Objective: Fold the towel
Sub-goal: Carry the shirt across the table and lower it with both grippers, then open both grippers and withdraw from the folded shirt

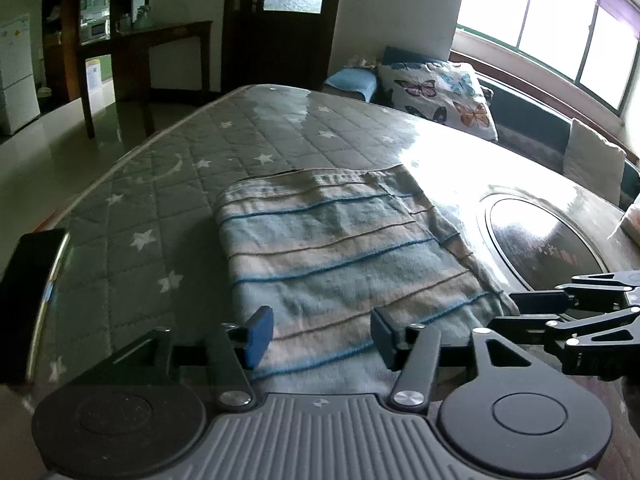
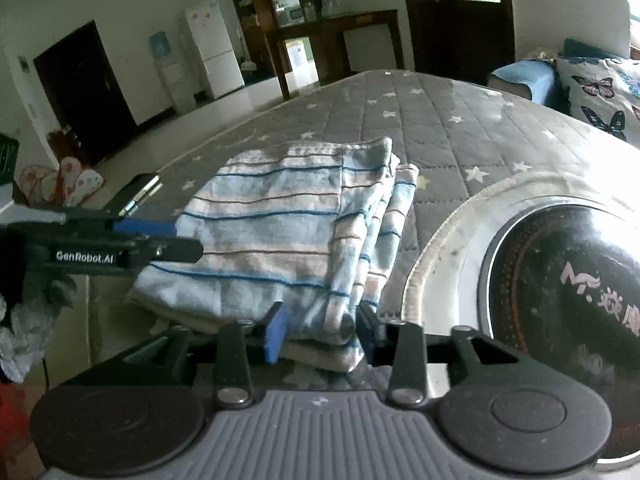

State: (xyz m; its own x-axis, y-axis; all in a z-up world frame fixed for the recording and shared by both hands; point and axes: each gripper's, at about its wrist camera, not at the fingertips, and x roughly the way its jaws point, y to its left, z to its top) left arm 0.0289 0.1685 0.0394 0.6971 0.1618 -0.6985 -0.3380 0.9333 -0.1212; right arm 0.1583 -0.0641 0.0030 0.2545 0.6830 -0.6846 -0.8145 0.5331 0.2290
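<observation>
The tabletop (image 1: 168, 184) wears a grey quilted cover with white stars and a crescent moon, the moon showing only in the left wrist view. The folded striped towel (image 1: 340, 252) lies on this cover, its right edge just beside a round dark inset (image 1: 540, 240) under glass. The right wrist view alone shows the towel's stacked layers (image 2: 384, 240) along that edge, and pale pink writing on the inset (image 2: 592, 280), mostly unreadable. It also shows a white refrigerator (image 2: 212, 48); the left wrist view gives the bright window (image 1: 560, 24) and most of a butterfly-print cushion (image 1: 440, 96). A dark phone-like slab (image 1: 28, 304) lies at the tabletop's left edge.

The left hand-held gripper (image 1: 320, 340) points downward over the towel's near edge, jaws standing apart with cloth lying between and below them, not pinched. Seen from the right wrist view, its side reads "GenRobot.AI". The right hand-held gripper (image 2: 320, 330) straddles the towel's near right corner, jaws partly open; whether the pads touch the fold cannot be told.
</observation>
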